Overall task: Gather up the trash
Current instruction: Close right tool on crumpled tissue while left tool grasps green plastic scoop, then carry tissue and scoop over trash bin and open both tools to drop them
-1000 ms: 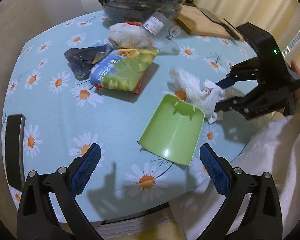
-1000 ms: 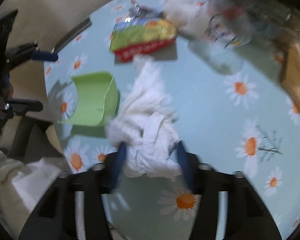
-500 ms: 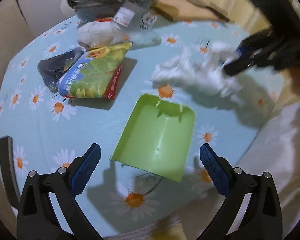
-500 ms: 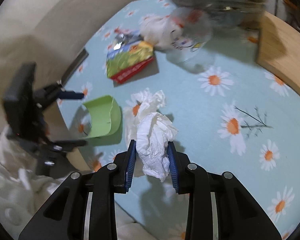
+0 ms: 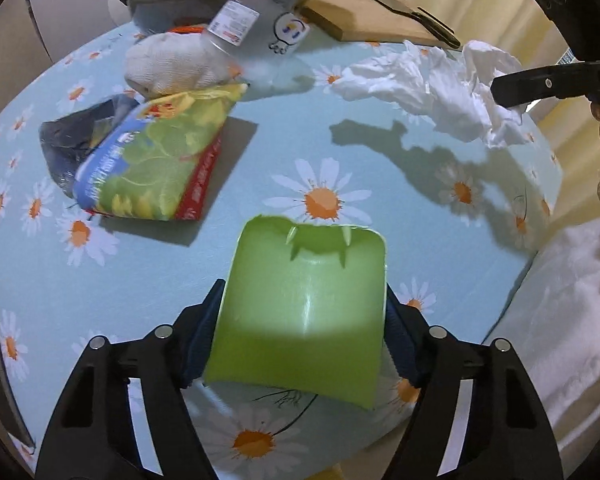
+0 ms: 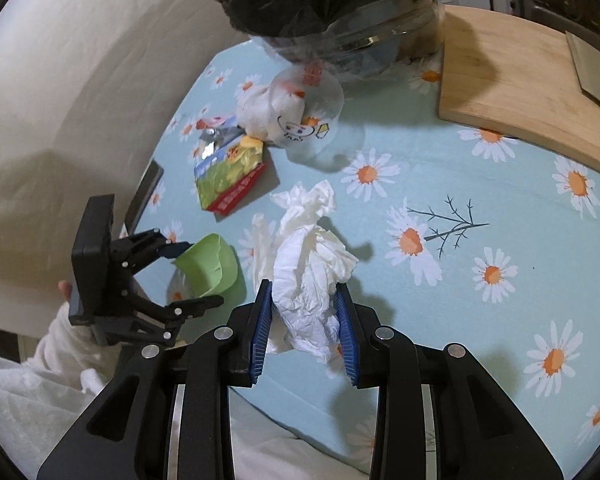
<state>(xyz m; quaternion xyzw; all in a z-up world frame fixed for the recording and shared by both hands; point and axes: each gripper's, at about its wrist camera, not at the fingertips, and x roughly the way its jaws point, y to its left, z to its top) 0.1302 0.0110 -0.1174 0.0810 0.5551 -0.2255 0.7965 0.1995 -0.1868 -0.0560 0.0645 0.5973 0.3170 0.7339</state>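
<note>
Though the clear plastic cup point(image 5: 256, 36) carries a white barcode sticker with a red strip and a printed cartoon face, none of its print can be read, and the lettering on the snack bag point(image 5: 152, 164) is too blurred to make out. The tissue point(image 6: 308, 276) is white, crumpled and drawn out long — one end is pinched between the blue pads of the right gripper point(image 6: 305, 320), the rest trails toward the snack bag, lifted off the daisy tablecloth point(image 6: 480, 200) with its shadow beneath. The green scoop point(image 5: 304, 312) is pale lime plastic with two small ribs near its far edge; it lies just on the near side of the snack bag, and the left gripper point(image 5: 302, 336) has its pads pressed to both its sides. Half a second ago that gripper was spread wide with the scoop lying free ahead of it; now it has come forward and closed on it. The tissue remains in the same grip as before. Beyond the snack bag sit a white wad point(image 5: 172, 66), the cup and a bin with a black liner point(image 6: 340, 4); a wooden board point(image 6: 520, 76) lies to the bin's right.
</note>
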